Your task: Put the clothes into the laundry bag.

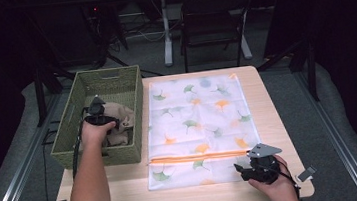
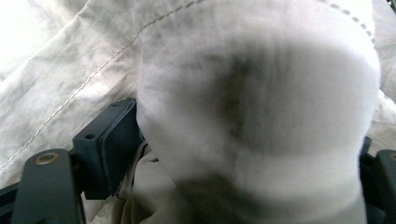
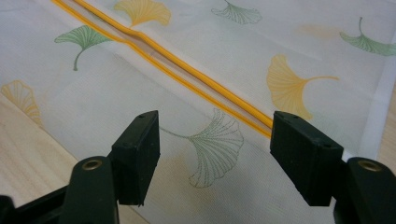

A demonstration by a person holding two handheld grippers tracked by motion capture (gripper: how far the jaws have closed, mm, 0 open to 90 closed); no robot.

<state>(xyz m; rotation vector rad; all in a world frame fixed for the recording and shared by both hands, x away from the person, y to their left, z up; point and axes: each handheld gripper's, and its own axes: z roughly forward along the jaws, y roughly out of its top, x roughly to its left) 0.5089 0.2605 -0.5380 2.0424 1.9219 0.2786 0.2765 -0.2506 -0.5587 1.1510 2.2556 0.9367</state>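
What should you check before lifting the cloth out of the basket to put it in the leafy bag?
1. Left gripper is down in the basket, at the beige cloth: ok.
2. Cloth sits between the left jaws, seen in the left gripper view: ok.
3. Jaws pressing firmly on the cloth: cannot tell, they stand wide.
4. Right gripper is open over the leafy bag: ok.
5. Bag's orange zipper open enough for the cloth: cannot tell.
6. Bag lies flat on the table: ok.

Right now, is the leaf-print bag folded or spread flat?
Spread flat: the bag lies open across the table, its orange zipper running straight.
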